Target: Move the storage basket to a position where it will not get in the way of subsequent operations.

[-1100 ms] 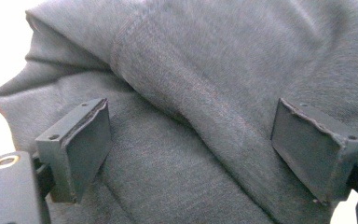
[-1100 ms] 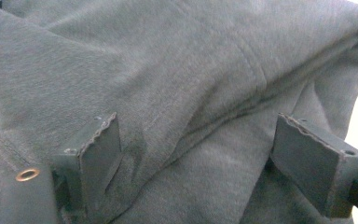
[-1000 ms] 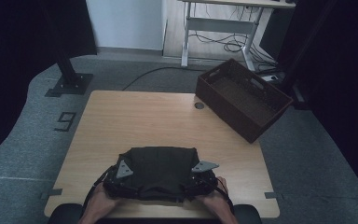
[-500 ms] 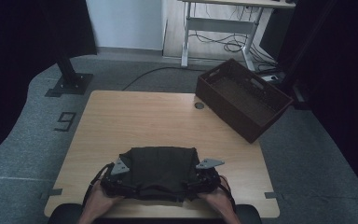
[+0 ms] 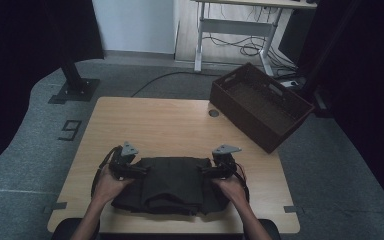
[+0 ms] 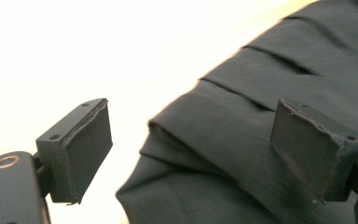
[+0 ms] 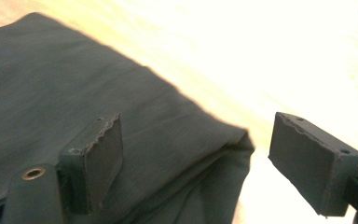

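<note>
Grey carpet surrounds one light wooden table (image 5: 170,120) that fills the middle of the high view. One dark folded garment (image 5: 172,184) lies on the table at the lower centre of the frame, near the person's edge, with pleats and layered folds visible in the left gripper view (image 6: 261,140) and a folded corner in the right gripper view (image 7: 121,121).

Two hands come in from the bottom of the high view, each holding one gripper. The left gripper (image 5: 139,170) sits at the garment's left edge, lower left of centre, and the right gripper (image 5: 206,170) at its right edge, lower right of centre. In its own view, the left gripper (image 6: 191,149) has its jaws wide apart, the cloth's folded edge lying beneath and between them, with no pad pressing on it. The right gripper (image 7: 196,154) likewise has its jaws spread, the garment's corner below the gap, unclamped.

One dark brown crate (image 5: 260,105) stands at the table's upper right corner, well apart from the garment. One small round grommet (image 5: 213,113) is set in the tabletop just beside the crate. One second desk (image 5: 240,25) stands in the upper background.
</note>
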`<state>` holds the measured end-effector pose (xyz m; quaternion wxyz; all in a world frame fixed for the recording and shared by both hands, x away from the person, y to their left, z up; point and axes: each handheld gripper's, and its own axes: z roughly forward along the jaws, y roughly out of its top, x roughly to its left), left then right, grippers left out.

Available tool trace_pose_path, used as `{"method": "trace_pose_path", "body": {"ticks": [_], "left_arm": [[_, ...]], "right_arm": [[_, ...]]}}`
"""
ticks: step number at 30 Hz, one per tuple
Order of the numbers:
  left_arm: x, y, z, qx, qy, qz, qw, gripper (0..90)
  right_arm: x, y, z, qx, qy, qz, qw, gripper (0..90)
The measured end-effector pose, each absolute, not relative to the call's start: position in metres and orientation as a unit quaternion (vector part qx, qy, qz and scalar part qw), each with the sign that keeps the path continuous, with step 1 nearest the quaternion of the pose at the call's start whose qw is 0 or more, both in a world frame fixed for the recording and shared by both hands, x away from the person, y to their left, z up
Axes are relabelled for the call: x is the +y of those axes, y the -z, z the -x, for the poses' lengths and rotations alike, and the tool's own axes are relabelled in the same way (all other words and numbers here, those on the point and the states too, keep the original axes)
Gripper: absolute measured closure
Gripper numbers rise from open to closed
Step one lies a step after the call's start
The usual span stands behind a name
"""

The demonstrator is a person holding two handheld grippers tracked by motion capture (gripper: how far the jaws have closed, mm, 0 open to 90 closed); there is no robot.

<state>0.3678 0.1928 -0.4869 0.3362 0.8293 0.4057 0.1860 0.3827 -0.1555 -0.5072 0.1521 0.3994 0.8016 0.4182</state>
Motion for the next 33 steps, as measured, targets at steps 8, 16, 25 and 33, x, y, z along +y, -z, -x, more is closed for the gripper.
{"method": "trace_pose_path", "body": {"ticks": [8, 16, 25, 33], "left_arm": [[0.191, 0.514, -0.381, 0.432, -0.182, -0.826, 0.313, 12.6], [0.193, 0.524, -0.375, 0.442, -0.174, -0.818, 0.324, 14.4], [0.193, 0.525, -0.361, 0.439, -0.172, -0.817, 0.331, 14.4], [0.193, 0.527, -0.349, 0.443, -0.168, -0.813, 0.338, 14.2]], "right_arm": [[-0.151, 0.529, -0.401, 0.806, -0.394, -0.415, 0.152, 16.0], [-0.153, 0.537, -0.396, 0.808, -0.392, -0.414, 0.150, 17.8], [-0.155, 0.539, -0.388, 0.808, -0.396, -0.410, 0.147, 18.3], [-0.158, 0.539, -0.376, 0.810, -0.398, -0.409, 0.139, 18.3]]}}
